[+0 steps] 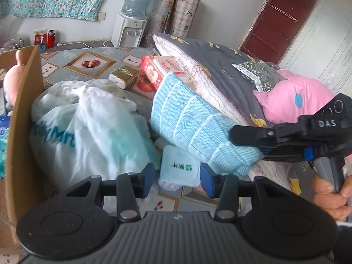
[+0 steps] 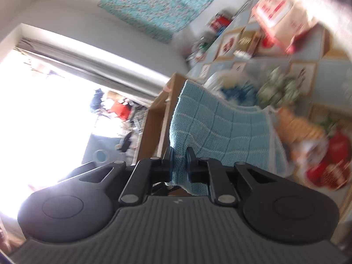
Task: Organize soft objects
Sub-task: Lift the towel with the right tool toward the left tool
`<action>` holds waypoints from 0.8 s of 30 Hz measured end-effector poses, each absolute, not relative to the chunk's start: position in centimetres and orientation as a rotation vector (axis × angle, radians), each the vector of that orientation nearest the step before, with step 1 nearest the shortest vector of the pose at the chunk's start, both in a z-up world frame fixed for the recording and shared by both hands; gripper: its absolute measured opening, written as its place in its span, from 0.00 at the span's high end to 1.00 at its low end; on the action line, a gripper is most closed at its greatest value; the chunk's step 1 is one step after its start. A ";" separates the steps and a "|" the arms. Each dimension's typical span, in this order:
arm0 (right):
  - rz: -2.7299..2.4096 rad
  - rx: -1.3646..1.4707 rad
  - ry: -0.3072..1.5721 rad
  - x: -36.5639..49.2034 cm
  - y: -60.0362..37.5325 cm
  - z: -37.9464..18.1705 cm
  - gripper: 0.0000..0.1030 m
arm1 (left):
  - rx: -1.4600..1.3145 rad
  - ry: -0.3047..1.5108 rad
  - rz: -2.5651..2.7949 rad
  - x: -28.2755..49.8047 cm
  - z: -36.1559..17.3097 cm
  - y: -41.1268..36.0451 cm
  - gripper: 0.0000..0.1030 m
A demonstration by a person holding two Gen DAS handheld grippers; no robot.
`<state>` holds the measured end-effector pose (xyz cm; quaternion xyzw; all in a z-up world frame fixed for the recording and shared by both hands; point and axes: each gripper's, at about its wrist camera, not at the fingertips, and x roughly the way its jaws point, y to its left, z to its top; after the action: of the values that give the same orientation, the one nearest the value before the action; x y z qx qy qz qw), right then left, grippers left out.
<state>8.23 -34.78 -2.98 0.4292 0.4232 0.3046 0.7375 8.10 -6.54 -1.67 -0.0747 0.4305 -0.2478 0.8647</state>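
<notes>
A light blue checked towel hangs lifted over the table, and my right gripper is shut on its right edge. In the right wrist view, which is rolled and blurred, the same towel drapes away from the right gripper, whose pads pinch its corner. My left gripper is low in front and open, with nothing between its fingers. Just beyond it lies a small pale blue tissue pack. A white plastic bag sits to the left of it.
An open cardboard box at the left holds a pink plush. A folded grey quilt and a pink pillow are piled at the right. A red wipes pack and a gold box lie on the patterned tablecloth.
</notes>
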 end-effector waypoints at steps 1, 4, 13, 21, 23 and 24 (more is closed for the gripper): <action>0.673 0.942 0.928 8.0 -34.6 -3.1 0.90 | -0.153 0.901 -0.514 7.8 -1.7 -6.3 0.54; 0.638 0.972 0.934 7.8 -35.1 -4.4 0.90 | -0.151 0.908 -0.505 7.3 -1.9 -6.0 0.53; 0.449 1.018 0.973 7.3 -38.3 -9.4 0.89 | -0.126 0.916 -0.520 7.5 -2.1 -8.0 0.42; 0.395 0.937 0.982 7.7 -38.2 -10.9 0.86 | -0.127 0.936 -0.440 10.2 -3.4 -10.0 0.42; 0.392 0.935 0.982 7.6 -38.4 -11.0 0.83 | -0.118 0.948 -0.424 10.7 -3.7 -10.6 0.45; 0.390 0.928 0.984 7.6 -38.5 -11.0 0.78 | -0.114 0.949 -0.424 10.9 -3.8 -10.8 0.46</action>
<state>7.61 -38.50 -11.01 0.4266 0.4522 0.1794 0.7625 10.86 -10.80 -3.84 -0.0547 0.4533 -0.2025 0.8663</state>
